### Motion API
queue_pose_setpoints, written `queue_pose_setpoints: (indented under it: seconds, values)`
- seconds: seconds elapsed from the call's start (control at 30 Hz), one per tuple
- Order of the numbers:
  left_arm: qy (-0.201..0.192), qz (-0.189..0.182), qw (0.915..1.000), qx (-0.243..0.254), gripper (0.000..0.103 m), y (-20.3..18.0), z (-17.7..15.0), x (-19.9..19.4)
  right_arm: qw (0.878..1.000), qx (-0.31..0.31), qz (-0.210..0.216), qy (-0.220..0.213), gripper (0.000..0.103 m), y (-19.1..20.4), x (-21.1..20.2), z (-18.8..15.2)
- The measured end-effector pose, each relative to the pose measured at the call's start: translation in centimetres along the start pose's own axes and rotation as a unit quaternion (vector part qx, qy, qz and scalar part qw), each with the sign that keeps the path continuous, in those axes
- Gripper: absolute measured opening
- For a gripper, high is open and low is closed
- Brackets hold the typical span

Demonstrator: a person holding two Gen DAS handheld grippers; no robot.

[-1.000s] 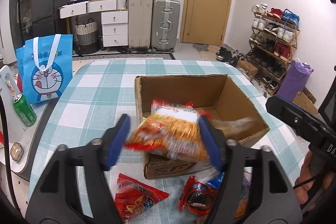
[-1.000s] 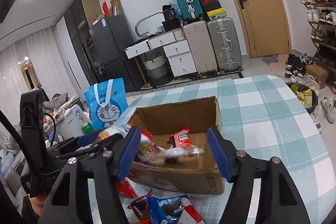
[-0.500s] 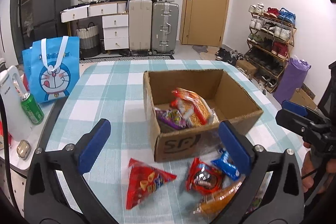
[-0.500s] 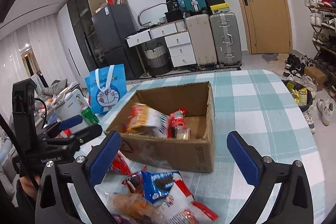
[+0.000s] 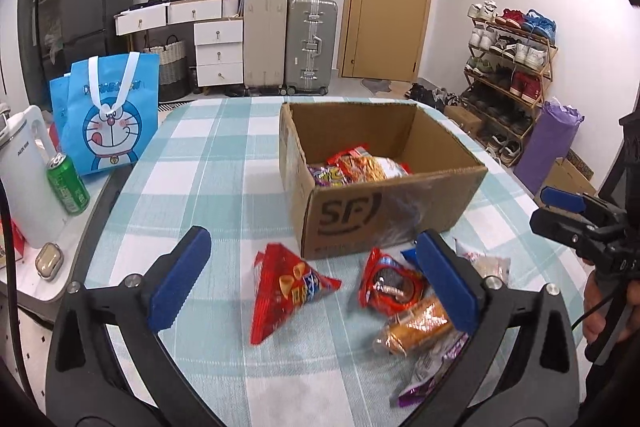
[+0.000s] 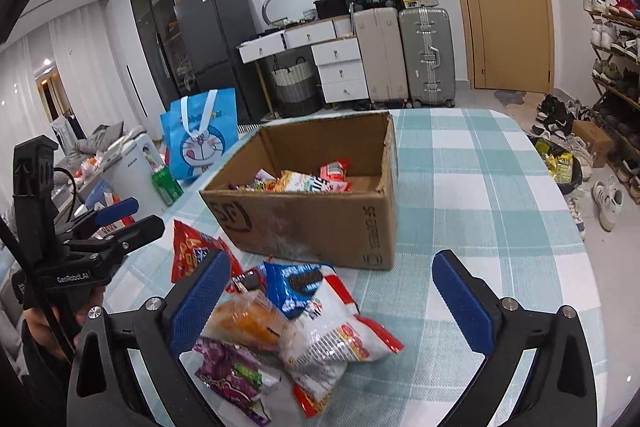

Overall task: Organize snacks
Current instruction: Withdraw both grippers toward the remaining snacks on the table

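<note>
On the checked table [image 5: 208, 163], the box [image 5: 384, 219] holds snack packets [image 5: 356, 167]; both tools gape empty.

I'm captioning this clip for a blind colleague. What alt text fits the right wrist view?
An open cardboard box holding snack packets sits on a checked tablecloth. More packets, including a blue cookie pack, lie loose before it between the right gripper's wide-open, empty blue fingers. The left gripper shows at left.

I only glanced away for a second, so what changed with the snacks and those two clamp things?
Both let go. The left hand-held gripper dropped its orange packet into the cardboard box; the right hand-held gripper dropped a small red one there too. Both jaws have just been opening, now empty, and pulled back. The box and the loose red triangular packet stayed put.
</note>
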State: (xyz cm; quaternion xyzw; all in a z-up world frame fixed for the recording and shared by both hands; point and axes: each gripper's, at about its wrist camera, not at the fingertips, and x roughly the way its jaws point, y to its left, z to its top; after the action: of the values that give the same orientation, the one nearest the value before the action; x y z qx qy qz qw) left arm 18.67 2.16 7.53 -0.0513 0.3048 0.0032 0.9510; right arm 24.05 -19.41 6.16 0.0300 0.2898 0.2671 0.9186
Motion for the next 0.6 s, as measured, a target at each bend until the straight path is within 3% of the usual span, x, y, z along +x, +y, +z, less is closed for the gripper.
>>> queue_pose_setpoints:
  seconds: [0.6]
  values:
    - [0.022, 0.015, 0.9996, 0.007, 0.103, 0.0, -2.2, -0.5, 0.998, -0.022, -0.031, 0.051, 0.102, -1.3, -1.0, -1.6]
